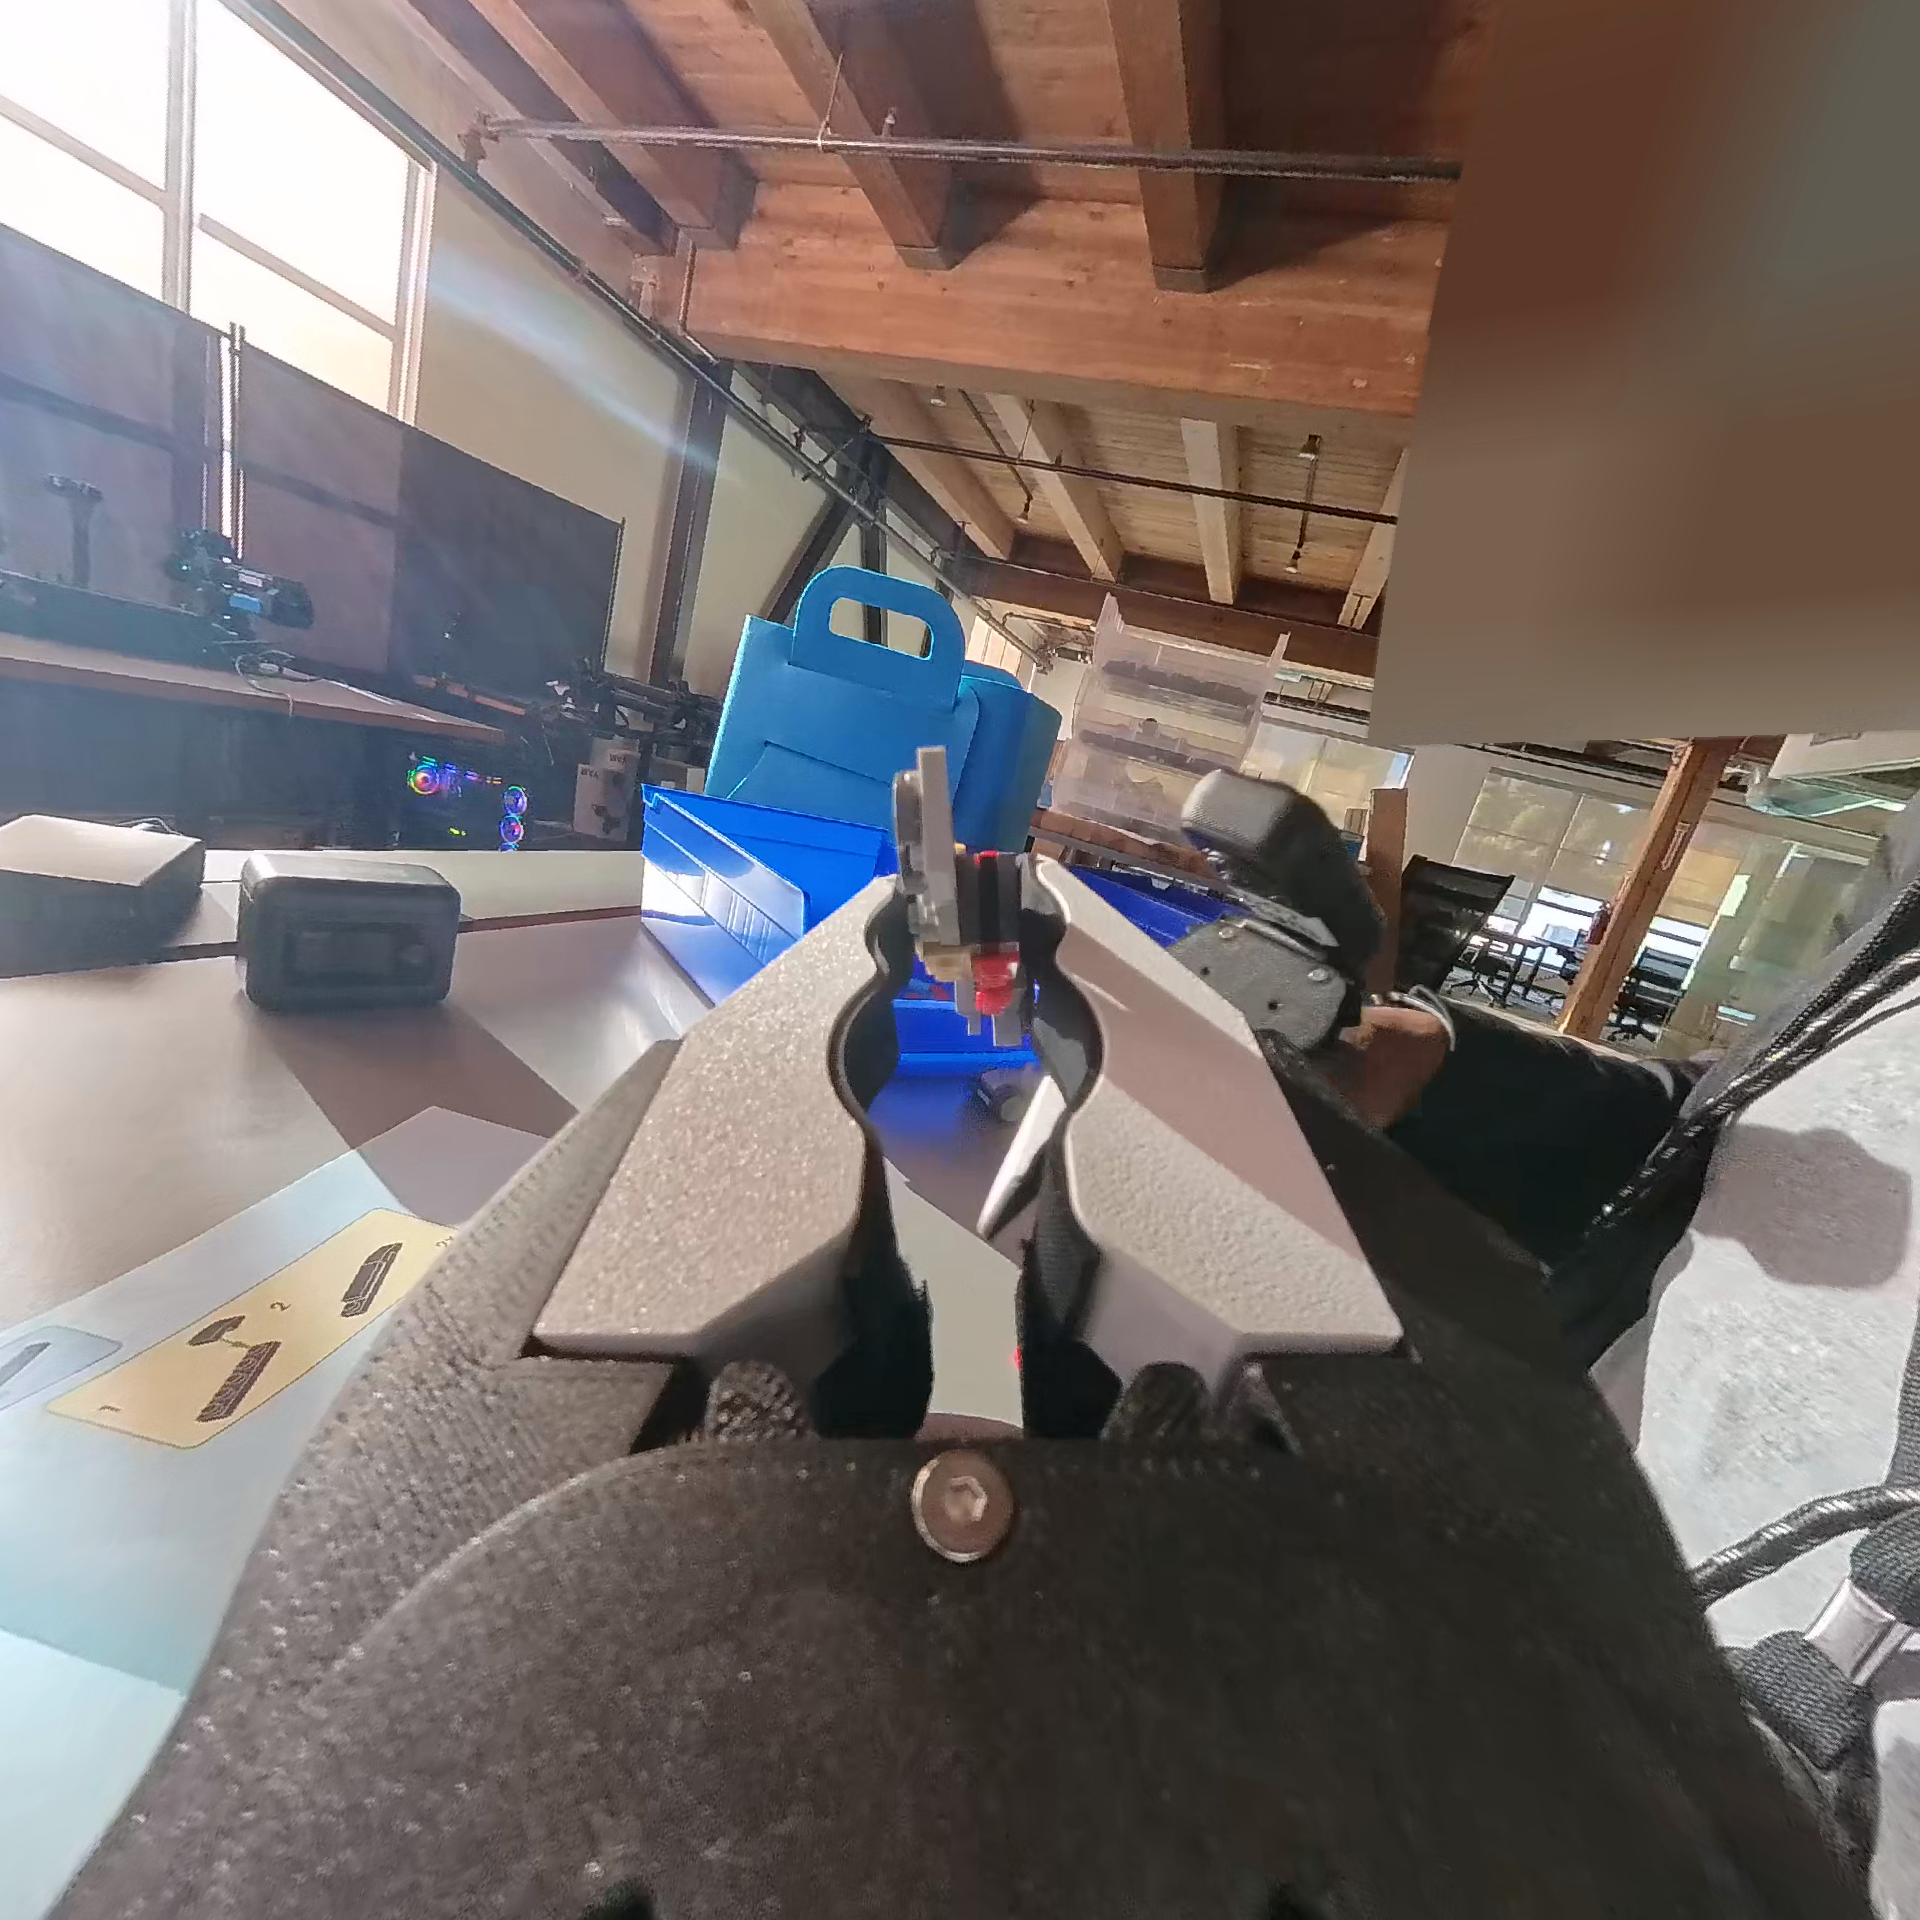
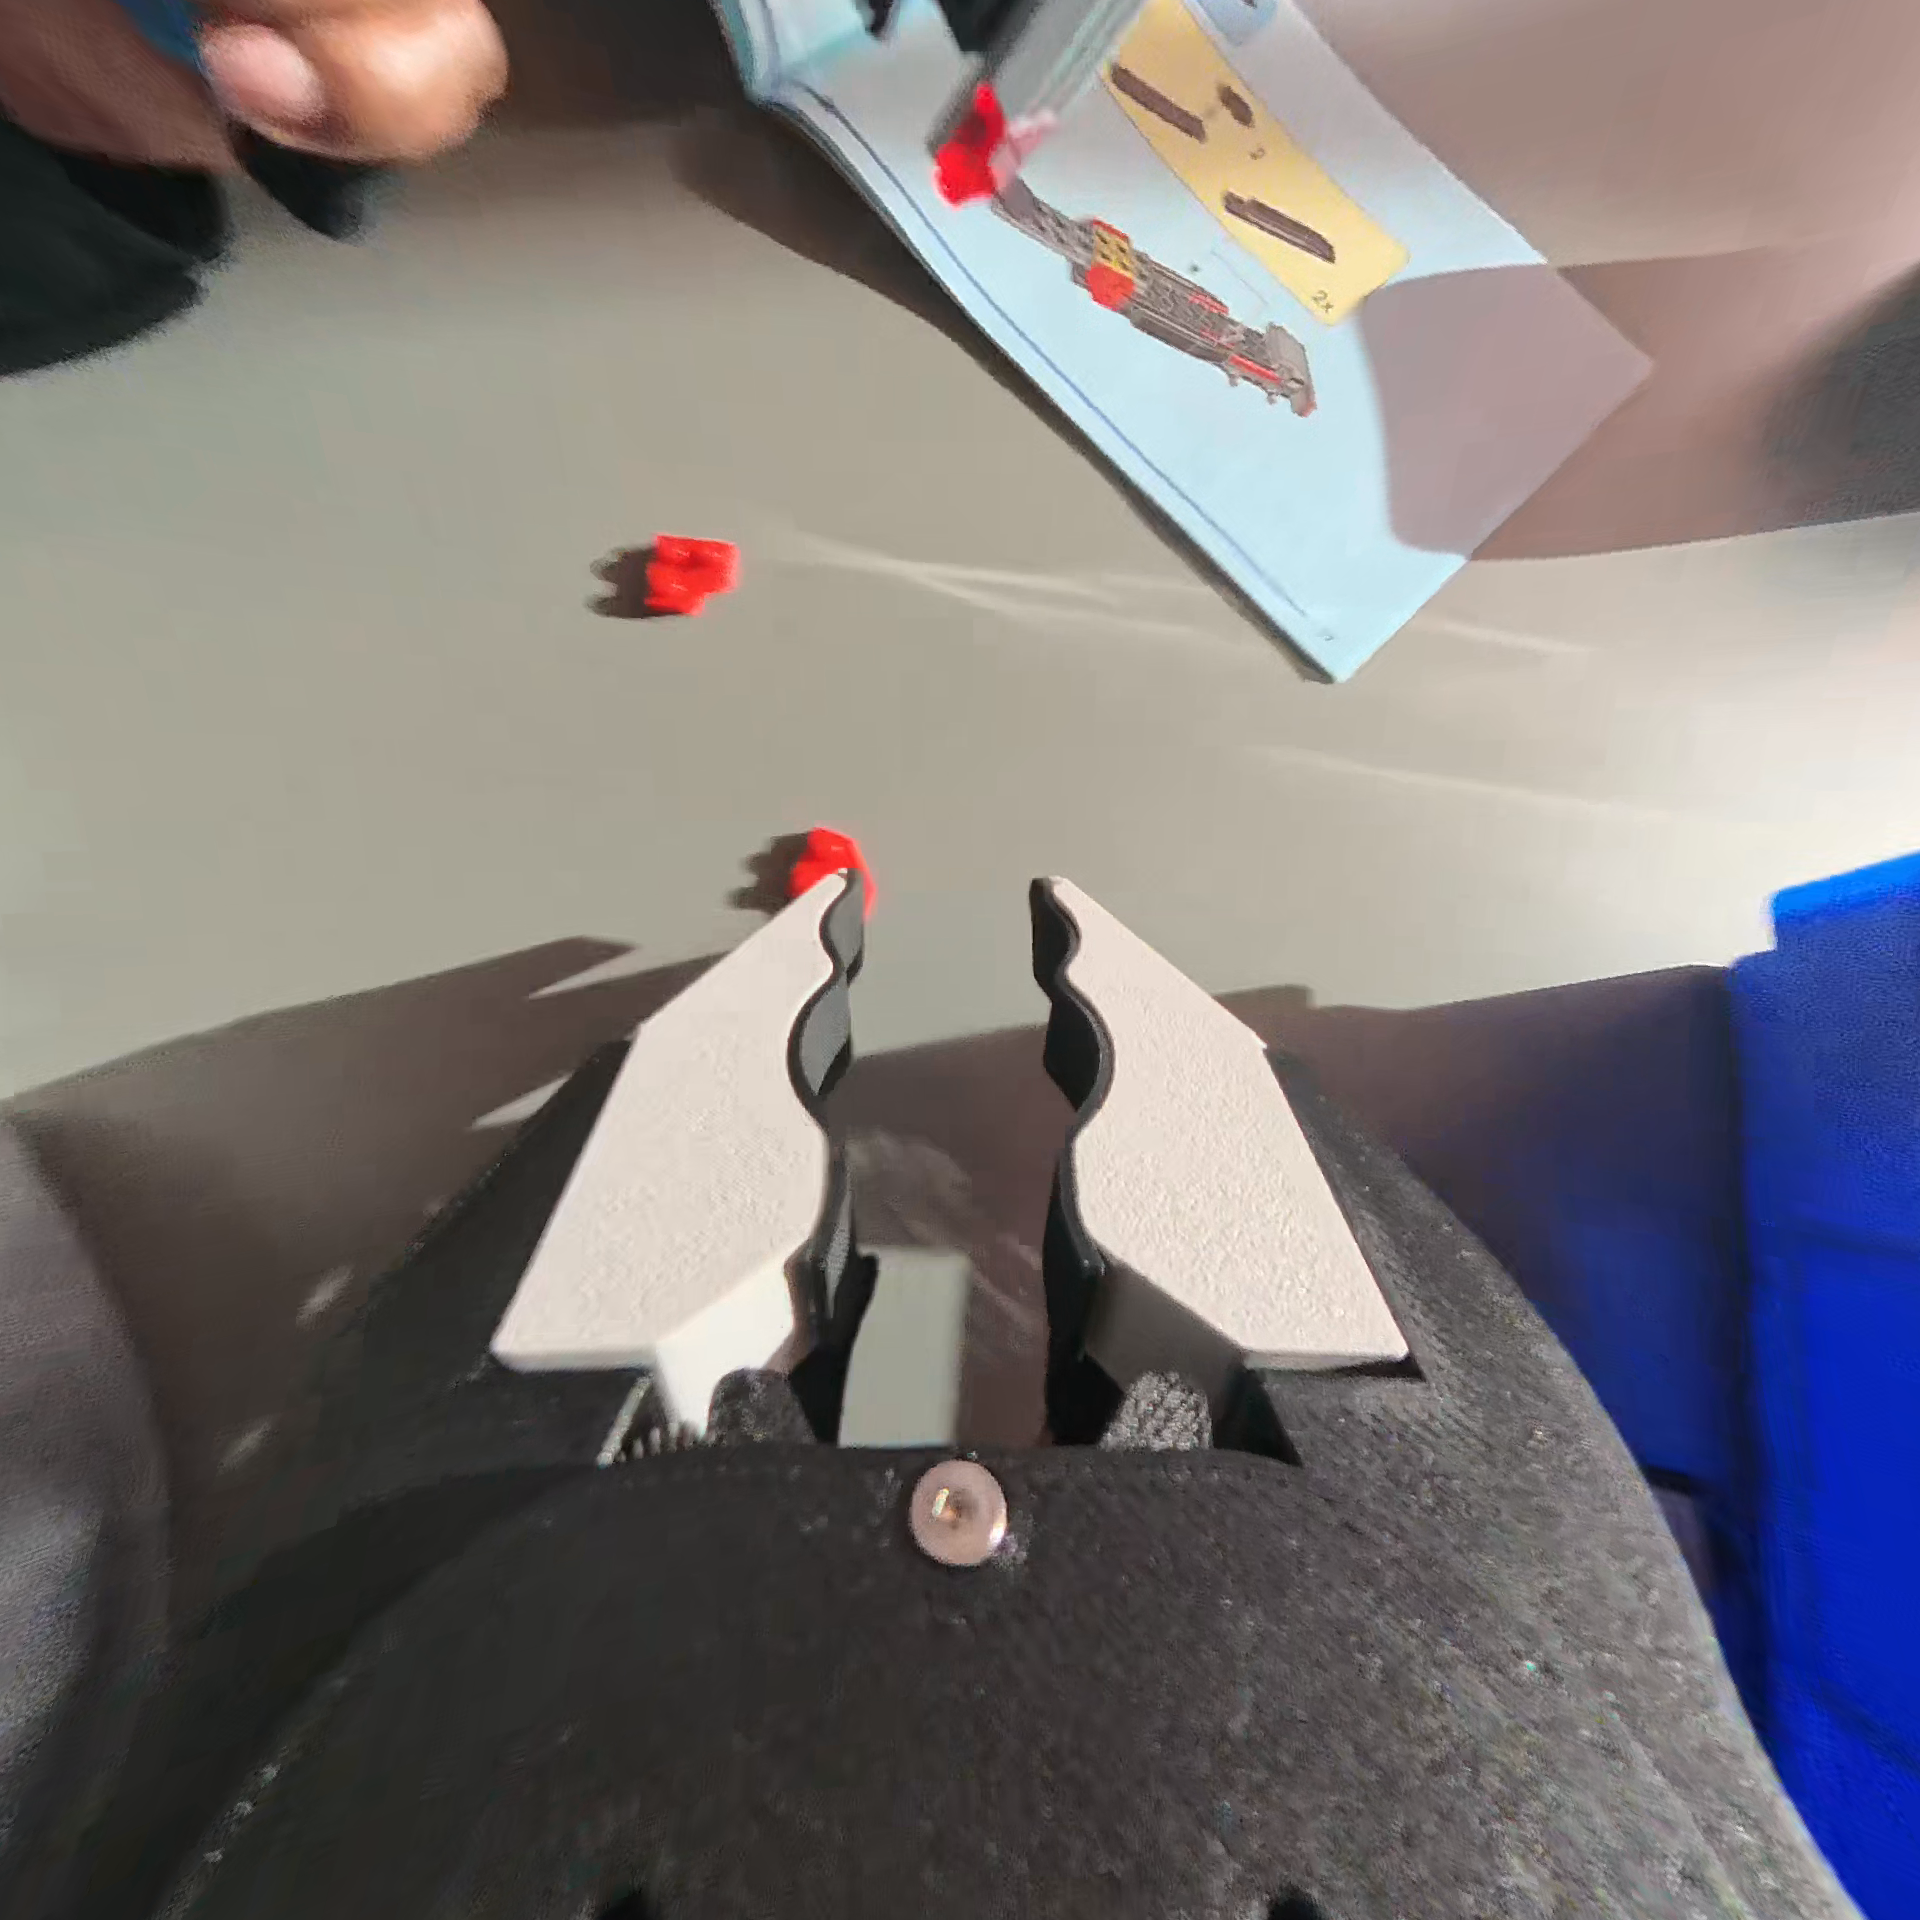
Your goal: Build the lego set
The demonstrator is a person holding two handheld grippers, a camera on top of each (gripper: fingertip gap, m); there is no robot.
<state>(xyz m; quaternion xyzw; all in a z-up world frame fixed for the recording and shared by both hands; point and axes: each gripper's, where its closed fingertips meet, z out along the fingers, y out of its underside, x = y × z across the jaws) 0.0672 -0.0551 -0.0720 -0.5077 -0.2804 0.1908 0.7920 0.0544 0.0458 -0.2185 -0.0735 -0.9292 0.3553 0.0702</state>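
My left gripper is shut on a small lego assembly of grey, black and red pieces, held up above the table. That assembly also shows at the top of the right wrist view, over the instruction booklet. My right gripper is open and empty, low over the grey table. A red lego piece lies just past its left fingertip. A second red piece lies farther off to the left. The right gripper shows beyond the left one in the left wrist view.
A blue bin and a blue bag stand beyond the left gripper. The bin's blue wall is close on the right. Two black boxes sit at the left. A person's hand is at top left.
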